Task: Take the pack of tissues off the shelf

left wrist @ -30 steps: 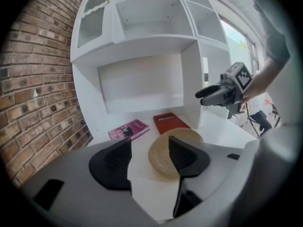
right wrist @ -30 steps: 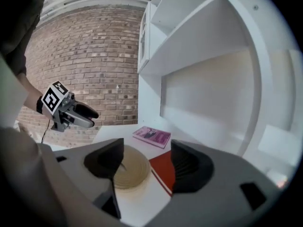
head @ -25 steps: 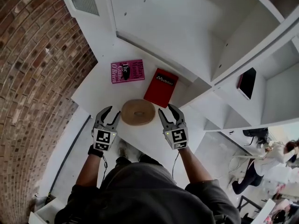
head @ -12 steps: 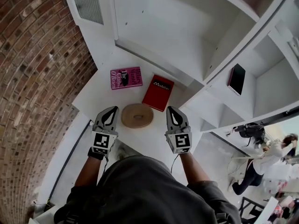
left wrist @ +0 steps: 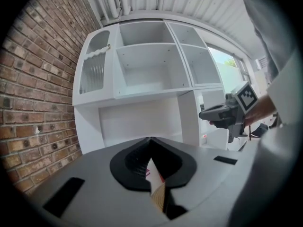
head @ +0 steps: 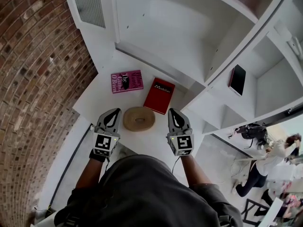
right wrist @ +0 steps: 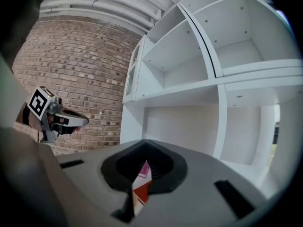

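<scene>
Both grippers hang side by side over the white table [head: 94, 98] — the left gripper [head: 113, 112] and the right gripper [head: 173, 113], each with fingers clenched on nothing. No pack of tissues is plain to me. The likeliest is the dark flat item [head: 237, 79] leaning in a right-hand compartment of the shelf [head: 265, 98], well apart from both. If that's it, I'd expect it light, soft and slick — best pinched gently across its narrow edges. A pink book [head: 127, 81], red book [head: 159, 95] and tan ring [head: 138, 118] lie on the table.

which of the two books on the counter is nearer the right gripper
The red book, just ahead of the right gripper; the pink book lies farther off to the left.
</scene>
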A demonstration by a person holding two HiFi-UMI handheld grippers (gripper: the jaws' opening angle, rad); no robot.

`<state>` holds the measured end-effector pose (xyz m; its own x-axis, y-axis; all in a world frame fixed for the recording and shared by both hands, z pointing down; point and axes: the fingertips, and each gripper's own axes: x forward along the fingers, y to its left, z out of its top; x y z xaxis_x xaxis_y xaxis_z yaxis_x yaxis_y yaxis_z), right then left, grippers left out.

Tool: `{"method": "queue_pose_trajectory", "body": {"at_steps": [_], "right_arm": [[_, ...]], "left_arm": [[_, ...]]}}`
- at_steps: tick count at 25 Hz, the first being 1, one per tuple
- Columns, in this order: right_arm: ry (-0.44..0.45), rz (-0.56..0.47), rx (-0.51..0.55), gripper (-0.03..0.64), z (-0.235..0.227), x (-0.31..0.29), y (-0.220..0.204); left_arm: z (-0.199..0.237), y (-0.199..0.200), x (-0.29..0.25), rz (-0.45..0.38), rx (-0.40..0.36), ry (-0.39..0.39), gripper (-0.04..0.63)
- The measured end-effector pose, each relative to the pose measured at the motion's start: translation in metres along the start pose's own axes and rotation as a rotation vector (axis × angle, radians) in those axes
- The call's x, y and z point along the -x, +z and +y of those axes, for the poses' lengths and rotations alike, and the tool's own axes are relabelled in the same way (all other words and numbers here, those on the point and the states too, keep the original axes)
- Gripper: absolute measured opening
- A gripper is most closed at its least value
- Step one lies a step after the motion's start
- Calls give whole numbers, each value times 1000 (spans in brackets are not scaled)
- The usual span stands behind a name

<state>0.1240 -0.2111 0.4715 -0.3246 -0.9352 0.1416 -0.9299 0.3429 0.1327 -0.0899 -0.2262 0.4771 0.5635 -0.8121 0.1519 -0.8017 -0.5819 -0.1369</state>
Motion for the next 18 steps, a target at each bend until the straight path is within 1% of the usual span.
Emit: {"method": "queue_pose_trajectory", "body": {"at_steps": [9,18], "right_arm": [[10,15,-5,2,6,-3,-5],[16,17,-1,2,9,-3,-5]], "left_arm": [[3,-5,1,16,12,-2,0],[3,-8,5,18,-1,0,0]]}}
